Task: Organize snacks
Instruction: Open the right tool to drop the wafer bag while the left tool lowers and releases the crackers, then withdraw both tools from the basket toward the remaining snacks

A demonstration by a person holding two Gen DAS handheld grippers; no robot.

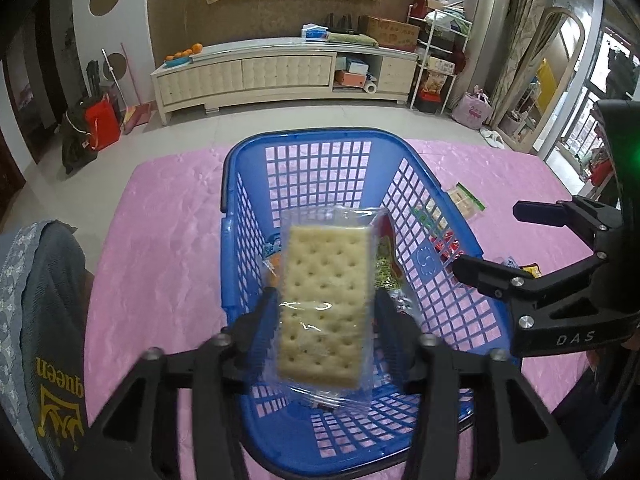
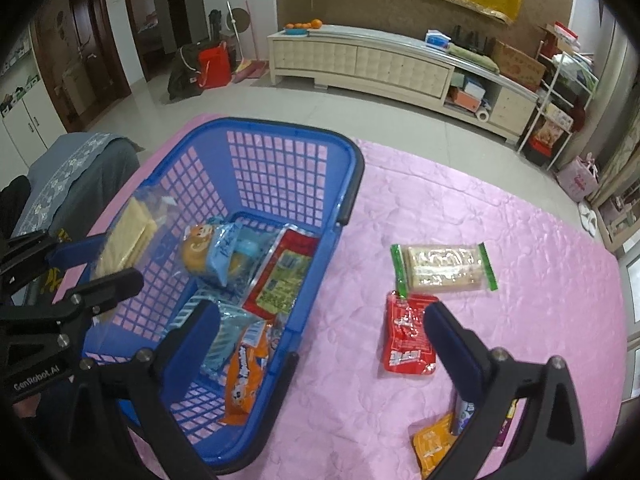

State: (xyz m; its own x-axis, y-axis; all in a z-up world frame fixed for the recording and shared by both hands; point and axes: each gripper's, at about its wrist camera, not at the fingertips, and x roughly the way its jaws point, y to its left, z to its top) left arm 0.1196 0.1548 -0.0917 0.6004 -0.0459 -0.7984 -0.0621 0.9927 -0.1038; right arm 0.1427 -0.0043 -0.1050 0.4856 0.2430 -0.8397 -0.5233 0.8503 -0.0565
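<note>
- Hovering my left hand-held gripper [image 1: 326, 320] over the blue basket [image 1: 440, 292], I have the cracker packet [image 1: 324, 304] between its jaws; they stand partly apart, and I cannot tell whether the pads are pressing the wrapper or have let go.
- My right hand-held gripper [image 2: 320, 336] is wide open and holds nothing; it hangs above the basket's right wall, with the red packet [image 2: 408, 336] on the pink cover just right of it.
- Risk, as I judge it: the clear wrapper is slick, so the packet may tip as it drops and land on edge against the basket's near wall, or catch on the rim.
- Another risk: the two grippers are close together, so a sideways move could knock one against the other or nudge the basket.
- Left outside: the green-edged wafer packet [image 2: 444, 268] further back, and an orange packet [image 2: 432, 448] near my right jaw.
- The desk wears a quilted pink cover [image 2: 520, 300], soft and wrinkled.
- Beyond it lie a pale tiled floor, a long cream cabinet [image 2: 360, 60] bearing oranges, a yellow cloth on the wall, and cluttered shelves at the far right.
</note>
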